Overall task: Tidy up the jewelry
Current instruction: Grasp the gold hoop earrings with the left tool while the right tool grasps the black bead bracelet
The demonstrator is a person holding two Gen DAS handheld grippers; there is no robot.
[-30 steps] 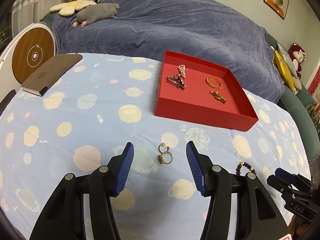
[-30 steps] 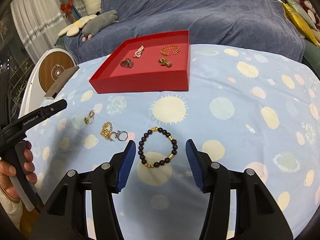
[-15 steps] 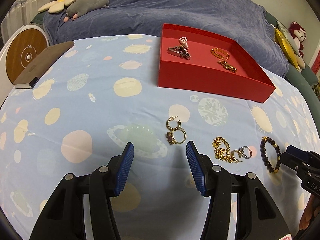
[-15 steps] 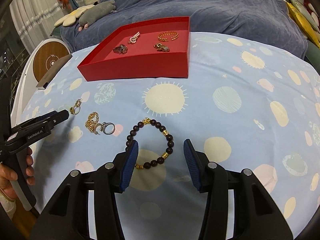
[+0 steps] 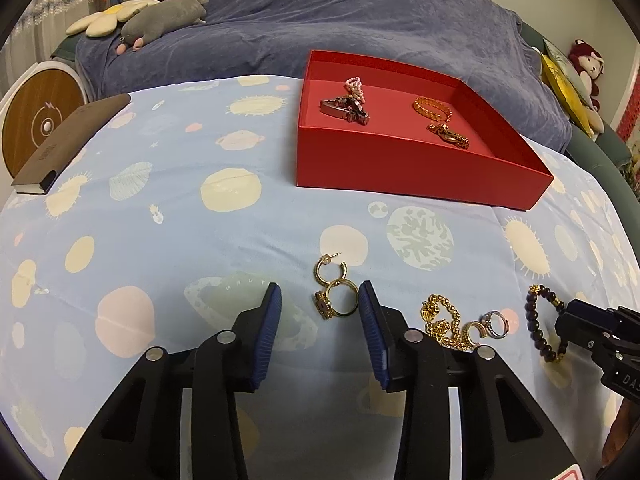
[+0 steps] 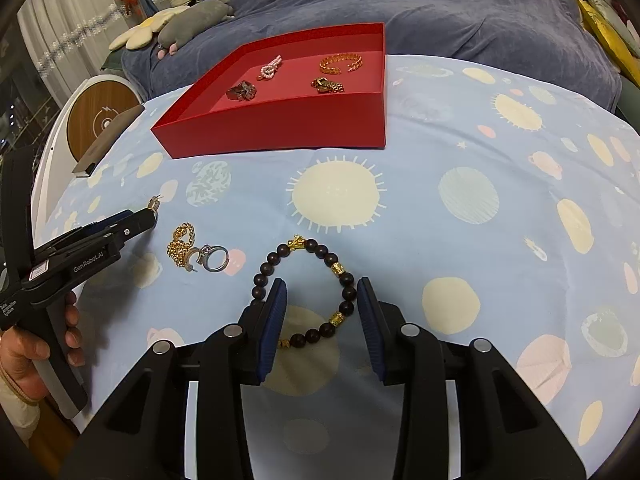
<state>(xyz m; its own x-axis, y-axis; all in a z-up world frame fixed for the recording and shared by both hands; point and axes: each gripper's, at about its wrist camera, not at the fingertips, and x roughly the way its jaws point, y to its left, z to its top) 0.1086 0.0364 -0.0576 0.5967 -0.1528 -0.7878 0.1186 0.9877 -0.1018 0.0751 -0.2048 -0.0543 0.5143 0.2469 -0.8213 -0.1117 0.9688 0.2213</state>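
A red tray (image 5: 400, 168) holds several jewelry pieces at the back of the table; it also shows in the right wrist view (image 6: 280, 128). My left gripper (image 5: 319, 304) is open, low over the cloth, with a gold ring and hoop earring (image 5: 334, 292) between its fingertips. My right gripper (image 6: 321, 300) is open around the near half of a dark bead bracelet (image 6: 304, 288) with gold beads. A gold chain with a silver ring (image 5: 460, 322) lies between the two grippers, also in the right wrist view (image 6: 196, 250).
The table wears a light blue cloth with sun and planet prints (image 5: 232, 192). A brown notebook (image 5: 68, 144) lies at the far left edge. A blue-covered sofa (image 5: 360, 20) with plush toys stands behind the table.
Both grippers moved forward and down. The ring and earring now lie between the left fingers, and the bead bracelet lies between the right fingers. Both jaws narrowed slightly.
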